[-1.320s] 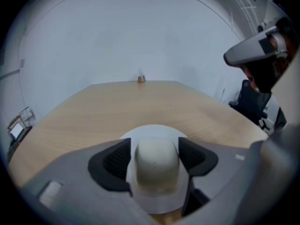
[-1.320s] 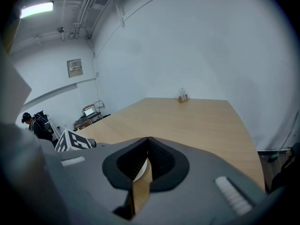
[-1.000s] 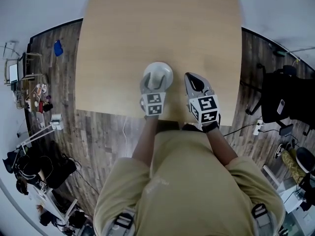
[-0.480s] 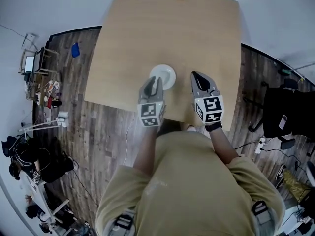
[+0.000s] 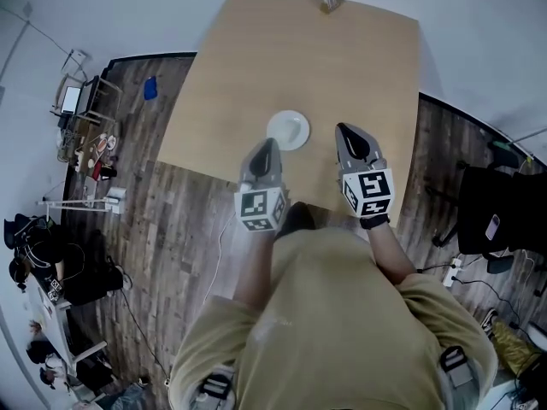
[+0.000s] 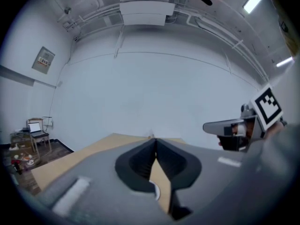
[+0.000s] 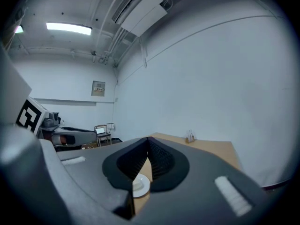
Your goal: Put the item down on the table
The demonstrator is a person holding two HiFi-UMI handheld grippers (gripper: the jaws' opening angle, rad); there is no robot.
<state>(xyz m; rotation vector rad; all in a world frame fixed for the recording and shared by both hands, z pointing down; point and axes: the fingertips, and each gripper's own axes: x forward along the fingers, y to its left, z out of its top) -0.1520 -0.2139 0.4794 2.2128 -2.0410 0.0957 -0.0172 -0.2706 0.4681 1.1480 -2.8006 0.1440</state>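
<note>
Grey jaws first: the left gripper (image 5: 266, 149) is pressed together at the tips with nothing between them. Its own view shows only bare tabletop and a sliver of white rim through the gap lower down. The right gripper (image 5: 349, 137) is likewise clenched on nothing, and its view shows the same white rim beyond the jaws. Both are held over the near edge of the table (image 5: 342, 67), side by side and apart from each other.

The plate (image 5: 287, 130) lies flat on the wood just beyond the left gripper's tip and to the left of the right one. It is touched by neither, as far as I can judge from the head view. Further off, a small holder (image 5: 330, 2) stands at the table's far edge (contents too small to make out).

My assessment is that the put-down is complete, since the item rests on the table and no jaw has hold of it. I judge that the next move calls only for keeping both grippers off the rim, so that the plate is not nudged toward the near edge.
</note>
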